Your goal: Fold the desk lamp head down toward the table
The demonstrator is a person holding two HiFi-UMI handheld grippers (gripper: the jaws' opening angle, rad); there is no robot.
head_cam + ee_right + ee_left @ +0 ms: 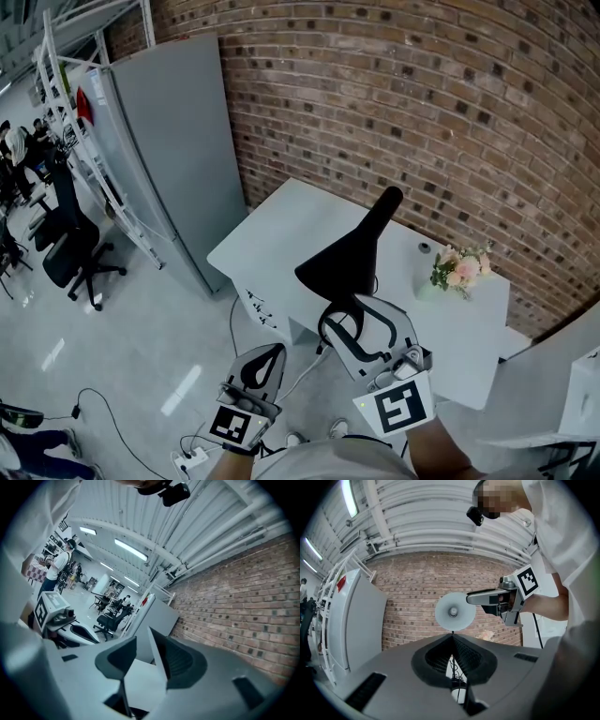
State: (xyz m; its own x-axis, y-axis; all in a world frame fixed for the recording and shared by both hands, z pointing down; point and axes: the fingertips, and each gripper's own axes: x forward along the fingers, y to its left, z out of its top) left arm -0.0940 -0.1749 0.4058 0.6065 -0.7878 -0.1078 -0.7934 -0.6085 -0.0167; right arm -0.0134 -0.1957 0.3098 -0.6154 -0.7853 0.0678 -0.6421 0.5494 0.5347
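Head view: lamp head (349, 261) stands raised over the table (281, 234), so we judge the fold not yet begun; right gripper (342, 323) sits just near of it, jaws spread and empty; left gripper (265, 364) is nearer-left, jaws pressed together.

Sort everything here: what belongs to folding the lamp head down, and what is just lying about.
For the job: desk lamp; white table it stands on; right gripper, jaws apart; left gripper, jaws together.

Lying about: flowers on the table; grey cabinet; office chairs.
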